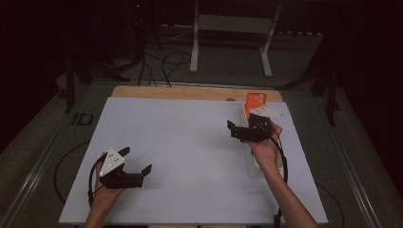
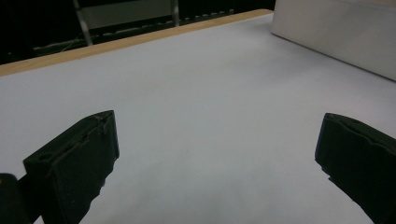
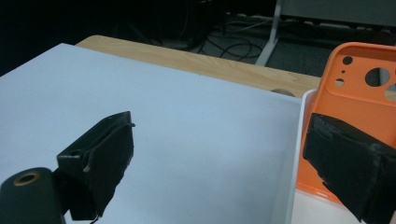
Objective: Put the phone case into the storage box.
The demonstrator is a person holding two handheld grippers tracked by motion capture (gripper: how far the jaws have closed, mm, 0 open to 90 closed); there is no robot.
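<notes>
1. The left gripper [image 1: 138, 160] sits low over the near left part of the white tabletop [image 1: 190, 142], held in the person's left hand [image 1: 107, 192]. Its jaws are spread wide with nothing between them.
2. In the left gripper view, bare white surface lies between the two black jaws, and a pale box-like edge [image 2: 336, 35] shows at the upper right.
3. The right gripper [image 1: 237, 128] is held up over the right side of the tabletop in the right hand [image 1: 266, 149], jaws wide apart and gripping nothing.
4. An orange phone case [image 3: 359, 107], camera cut-outs at its far end, lies in a white tray [image 3: 292, 186] near the right far corner, just beside the right gripper's outer jaw.
5. A wooden strip [image 1: 190, 92] edges the far side, and beyond it cables [image 1: 164, 66] lie on the floor.
</notes>
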